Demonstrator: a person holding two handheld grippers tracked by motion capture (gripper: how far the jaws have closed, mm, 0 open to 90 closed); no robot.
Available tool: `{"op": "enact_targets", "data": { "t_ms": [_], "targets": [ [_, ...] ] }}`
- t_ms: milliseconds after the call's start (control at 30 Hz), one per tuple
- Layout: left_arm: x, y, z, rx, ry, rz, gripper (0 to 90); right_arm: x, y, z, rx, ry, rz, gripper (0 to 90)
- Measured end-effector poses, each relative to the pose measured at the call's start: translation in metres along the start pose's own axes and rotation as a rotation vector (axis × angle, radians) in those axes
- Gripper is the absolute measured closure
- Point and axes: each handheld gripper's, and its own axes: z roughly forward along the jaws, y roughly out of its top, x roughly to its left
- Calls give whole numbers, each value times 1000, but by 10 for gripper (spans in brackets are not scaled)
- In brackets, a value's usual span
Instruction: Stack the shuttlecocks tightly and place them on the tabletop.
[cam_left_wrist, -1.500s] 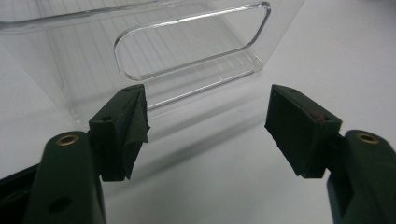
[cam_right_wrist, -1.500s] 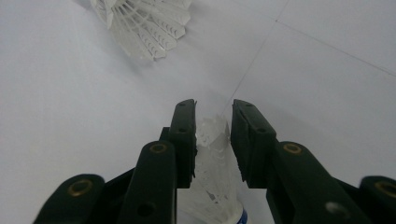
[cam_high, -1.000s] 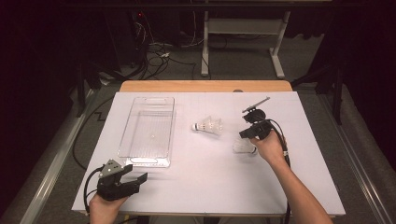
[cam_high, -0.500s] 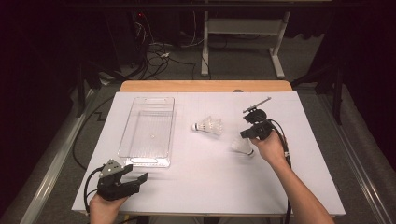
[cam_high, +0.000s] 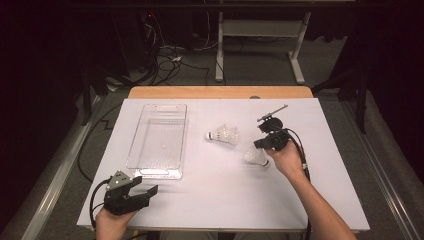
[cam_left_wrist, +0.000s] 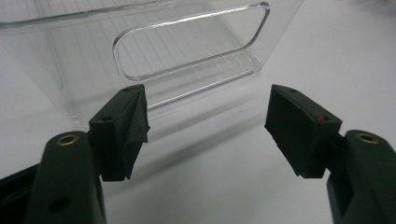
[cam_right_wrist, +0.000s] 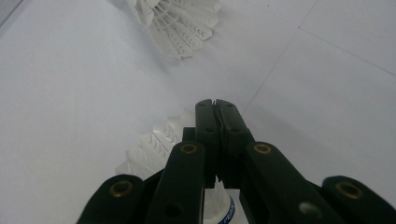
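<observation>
My right claw (cam_high: 262, 144) has just been closing and now pinches the feather skirt of a shuttlecock (cam_high: 255, 156) at the right of the white worktop (cam_high: 225, 200). A second shuttlecock (cam_high: 223, 134) lies just beyond it, toward the middle. My left claw (cam_high: 150, 190) gapes wide and empty at the near left, facing the clear plastic tray (cam_high: 159, 140).

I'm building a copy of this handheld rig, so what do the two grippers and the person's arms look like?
Both grippers are black. The left gripper has a grey three-cornered plate on top and a black cable looping off it. Its fingers are wedge-shaped black pads on arms with brass-ringed holes. The right gripper trails a black cable along the forearm. The forearms are bare, with no sleeves in view.
</observation>
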Motion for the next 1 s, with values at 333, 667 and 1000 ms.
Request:
{"op": "enact_targets", "data": {
  "t_ms": [333,667,1000],
  "targets": [
    [0,0,0,0,0,2,308,11,3,1,-21,27,-21,893],
    [0,0,0,-1,0,1,308,22,8,4,-42,55,-37,893],
    [2,-1,-2,-5,4,-7,309,39,19,8,-58,80,-66,893]
  ]
}}
